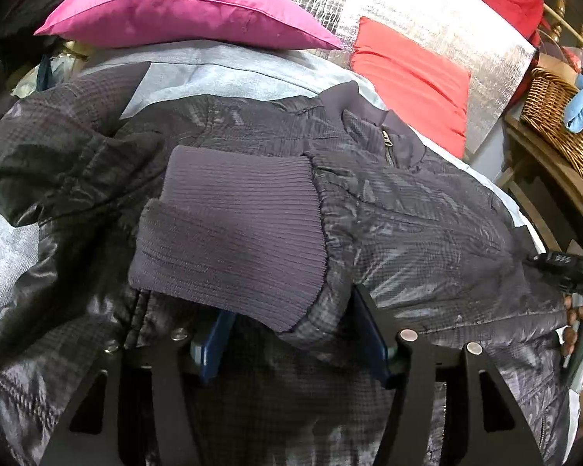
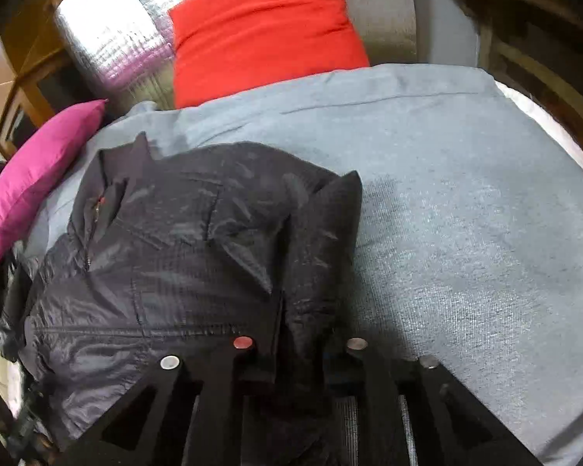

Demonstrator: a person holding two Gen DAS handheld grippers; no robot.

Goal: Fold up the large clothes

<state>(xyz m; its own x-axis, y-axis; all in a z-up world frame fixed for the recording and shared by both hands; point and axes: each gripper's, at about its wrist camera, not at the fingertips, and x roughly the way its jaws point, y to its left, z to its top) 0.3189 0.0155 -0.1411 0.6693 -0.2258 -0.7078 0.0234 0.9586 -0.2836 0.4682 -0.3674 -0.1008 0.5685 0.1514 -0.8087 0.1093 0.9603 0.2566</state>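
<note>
1. The jacket point(image 2: 167, 264) lay spread on the grey bed cover point(image 2: 466, 202), collar end away from both grippers, zip closed as far as could be seen.
2. One sleeve had already been brought across the jacket's body: its ribbed cuff point(image 1: 229, 233) rested on the chest, just ahead of the left gripper point(image 1: 291, 345).
3. The other side looked only half done. A fold of the jacket's edge rose between the fingers of the right gripper point(image 2: 299, 353), with bare bed cover to that gripper's right.
4. By my judgement the task was in its early-to-middle part: the sleeves were coming in, while the lengthwise folds of the body were still to do.
5. The left gripper stood partly apart. Its blue pads point(image 1: 371, 334) flanked the sleeve end, but whether they pressed on it could not be told; the cuff seemed to rest loose.
6. The right gripper was nearly together, clamped on the raised fold of jacket cloth.
7. A pink pillow point(image 1: 182, 4) and a red cushion point(image 2: 264, 27) lay beyond the jacket, clear of the work.
</note>
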